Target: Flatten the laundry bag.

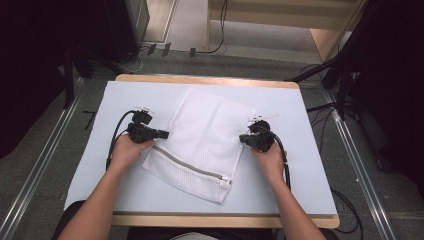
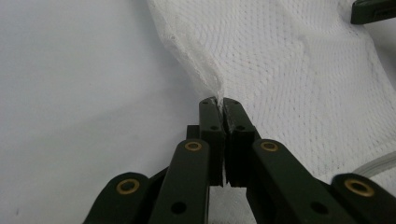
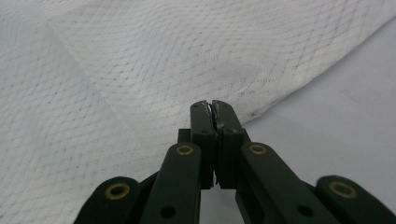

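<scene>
Now I have the left claw [image 2: 218, 103] and right claw [image 3: 208, 106] clamped shut on opposite edges of the mesh bag [image 1: 202, 140], so next I lift both evenly off the counter [image 1: 300, 175].

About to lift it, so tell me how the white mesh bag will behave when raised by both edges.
The mesh bag looks floppy: the netting puckers at the left gripper. Likely light, being thin. Its middle would probably sag between the left and the right gripper.

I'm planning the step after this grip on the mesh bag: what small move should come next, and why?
Probably lift both hands a little together. The left gripper and right gripper are each shut on an opposite edge of the mesh laundry bag, which lies flat on the table.
</scene>
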A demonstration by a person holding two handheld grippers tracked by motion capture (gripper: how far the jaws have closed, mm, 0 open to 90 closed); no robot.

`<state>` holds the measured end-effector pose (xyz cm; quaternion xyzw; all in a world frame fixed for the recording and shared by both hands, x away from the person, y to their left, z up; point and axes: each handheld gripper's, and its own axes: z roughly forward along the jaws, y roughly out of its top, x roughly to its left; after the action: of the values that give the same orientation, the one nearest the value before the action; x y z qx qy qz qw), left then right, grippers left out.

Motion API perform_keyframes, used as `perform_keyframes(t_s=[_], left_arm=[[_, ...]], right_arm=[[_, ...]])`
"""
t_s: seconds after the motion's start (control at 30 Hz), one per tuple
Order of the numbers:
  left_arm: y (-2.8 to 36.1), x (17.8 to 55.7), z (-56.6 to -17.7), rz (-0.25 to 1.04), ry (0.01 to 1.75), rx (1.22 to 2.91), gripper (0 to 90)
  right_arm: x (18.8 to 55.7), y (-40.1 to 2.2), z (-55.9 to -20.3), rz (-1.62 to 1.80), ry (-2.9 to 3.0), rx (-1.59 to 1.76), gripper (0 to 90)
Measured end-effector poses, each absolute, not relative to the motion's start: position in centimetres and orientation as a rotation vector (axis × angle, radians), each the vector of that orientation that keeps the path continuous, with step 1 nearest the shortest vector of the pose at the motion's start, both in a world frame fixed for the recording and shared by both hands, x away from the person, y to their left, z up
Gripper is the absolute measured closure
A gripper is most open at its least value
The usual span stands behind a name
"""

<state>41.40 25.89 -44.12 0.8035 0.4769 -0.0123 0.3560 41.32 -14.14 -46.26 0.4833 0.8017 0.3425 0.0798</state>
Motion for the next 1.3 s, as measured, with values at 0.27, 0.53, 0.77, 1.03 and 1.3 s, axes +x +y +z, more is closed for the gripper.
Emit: perform_keyframes(t_s=[0.27, 0.53, 0.77, 1.03, 1.3], left_arm=[[27.1, 39.7, -44.0, -0.041, 1.251, 2.045, 88.9], [27.5, 38.1, -43.9, -0.022, 1.261, 2.043, 88.6], [27.6, 37.2, -44.1, -0.020, 1.270, 2.037, 87.8], [27.7, 36.9, -44.3, -0.035, 1.274, 2.030, 87.2], [28.1, 38.1, -45.1, 0.004, 1.322, 2.034, 86.1]], right_arm=[[42.8, -13.3, -45.9, 1.068, 2.421, 1.441, 90.0], [44.3, -12.2, -45.8, 1.070, 2.443, 1.410, 90.0], [45.4, -11.8, -45.6, 1.078, 2.457, 1.397, 90.0], [46.6, -11.4, -45.7, 1.067, 2.460, 1.371, 90.0], [47.2, -11.8, -46.0, 1.084, 2.454, 1.401, 89.6]])
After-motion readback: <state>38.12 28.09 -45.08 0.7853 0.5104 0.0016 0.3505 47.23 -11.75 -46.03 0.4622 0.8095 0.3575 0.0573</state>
